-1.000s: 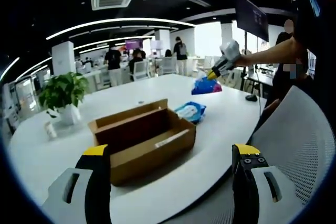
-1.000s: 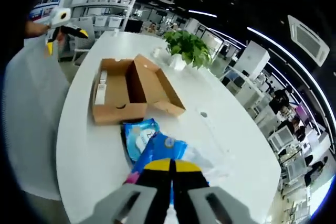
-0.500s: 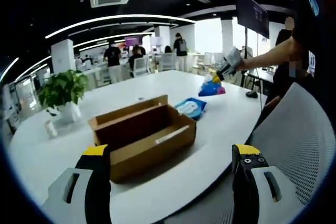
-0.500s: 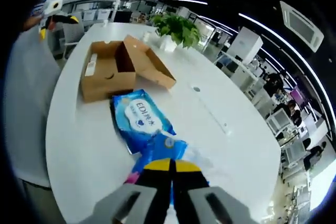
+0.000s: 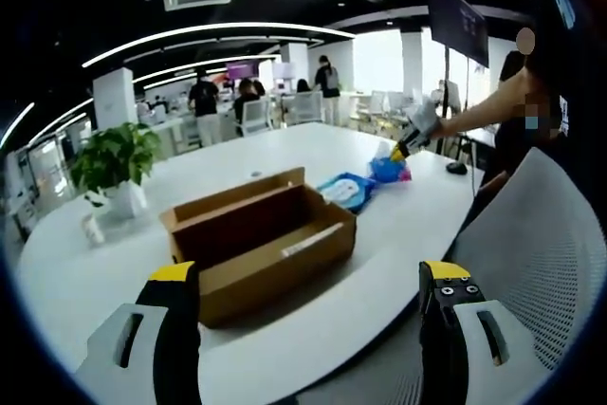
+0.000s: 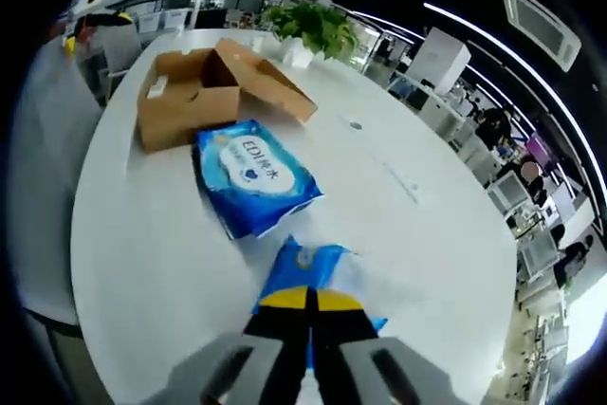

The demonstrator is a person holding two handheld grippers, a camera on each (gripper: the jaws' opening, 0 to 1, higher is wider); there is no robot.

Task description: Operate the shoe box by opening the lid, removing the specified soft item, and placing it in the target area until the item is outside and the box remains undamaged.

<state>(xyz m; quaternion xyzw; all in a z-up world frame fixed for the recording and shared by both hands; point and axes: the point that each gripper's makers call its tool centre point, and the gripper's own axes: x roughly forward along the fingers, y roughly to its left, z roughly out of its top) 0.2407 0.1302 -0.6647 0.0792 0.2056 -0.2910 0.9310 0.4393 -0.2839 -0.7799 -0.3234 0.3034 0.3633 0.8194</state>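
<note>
**Holding the blue pack clear of the open shoe box**

Scanning the left gripper view left to right: potted plant at the far left of the white table, small white item beside it too small to identify. Shoe box sits mid-table, open, flap standing along its far side, a pale strip visible inside near the front wall; the rest of the interior is in shadow. Left gripper hangs short of the box with jaws spread wide, nothing between them. Right of the box lies a blue wipes pack, part hidden behind the box corner. Further right, the right gripper comes in on a person's arm, tips on a blue soft pack just at the table surface; can't tell from here if the pack touches the table. White mesh chair back cuts off the table's near right edge.

Right gripper view, left to right: left gripper's yellow tips, tiny and distorted at the upper left edge. Shoe box upper left, lid flap open, plant behind it. Wipes pack flat on the table, just beside the box, print partly legible. At bottom centre the right gripper has its jaws pressed together on the blue soft pack, clear wrap trailing to the right; lower part of the pack is hidden by the jaws
</note>
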